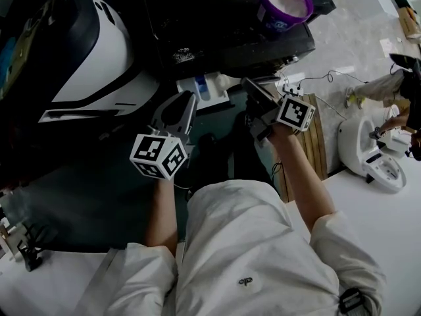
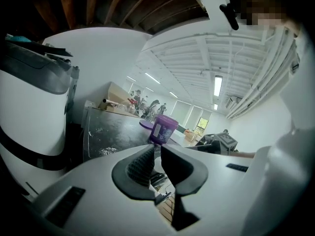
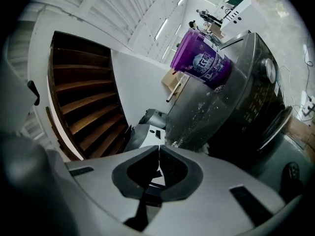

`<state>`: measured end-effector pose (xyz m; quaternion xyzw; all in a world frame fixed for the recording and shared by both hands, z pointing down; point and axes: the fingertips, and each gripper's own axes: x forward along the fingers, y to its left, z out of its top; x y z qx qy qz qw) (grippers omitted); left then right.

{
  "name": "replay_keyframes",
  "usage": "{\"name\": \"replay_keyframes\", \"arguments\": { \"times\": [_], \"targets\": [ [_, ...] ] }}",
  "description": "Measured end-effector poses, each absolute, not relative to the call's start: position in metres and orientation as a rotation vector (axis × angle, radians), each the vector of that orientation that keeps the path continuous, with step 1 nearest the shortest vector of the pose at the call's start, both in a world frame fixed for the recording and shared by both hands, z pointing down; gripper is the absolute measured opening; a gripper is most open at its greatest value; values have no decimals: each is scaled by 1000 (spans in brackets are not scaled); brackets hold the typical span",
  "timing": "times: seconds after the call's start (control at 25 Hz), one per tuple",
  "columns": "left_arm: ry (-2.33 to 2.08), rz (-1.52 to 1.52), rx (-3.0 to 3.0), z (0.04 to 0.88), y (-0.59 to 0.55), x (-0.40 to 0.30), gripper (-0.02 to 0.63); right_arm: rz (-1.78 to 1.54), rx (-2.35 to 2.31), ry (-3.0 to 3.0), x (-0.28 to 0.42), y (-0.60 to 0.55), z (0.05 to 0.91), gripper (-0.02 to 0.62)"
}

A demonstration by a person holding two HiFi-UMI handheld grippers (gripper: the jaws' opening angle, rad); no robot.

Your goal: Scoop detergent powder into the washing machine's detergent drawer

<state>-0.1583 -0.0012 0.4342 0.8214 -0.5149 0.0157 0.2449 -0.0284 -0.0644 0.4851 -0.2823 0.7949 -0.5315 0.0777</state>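
- The left hand-held gripper [image 1: 190, 99] has its jaws clenched almost tip to tip, with only a thin slit between them and nothing held; the left gripper view [image 2: 156, 151] shows the same
- The right hand-held gripper [image 1: 247, 84] is also clenched and empty; in its own view [image 3: 158, 150] the jaw tips meet
- The detergent drawer [image 1: 204, 88] stands pulled out of the washing machine [image 1: 223, 35]; it lies just ahead of the left gripper's tips and just left of the right gripper's tips, touching neither
- The purple detergent tub [image 1: 284, 4] sits open on top of the machine with white powder showing; it is well beyond both grippers, up and to the right; both gripper views look towards it [image 2: 163, 129] [image 3: 202, 63]
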Motion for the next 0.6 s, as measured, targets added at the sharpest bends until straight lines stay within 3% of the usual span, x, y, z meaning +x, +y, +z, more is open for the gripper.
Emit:
{"name": "replay_keyframes", "arguments": {
  "times": [0.6],
  "targets": [
    [-1378,63,2221,454,1,-155,55,-1466,-882,2632,-37,-69,535,9]
  ]
}}
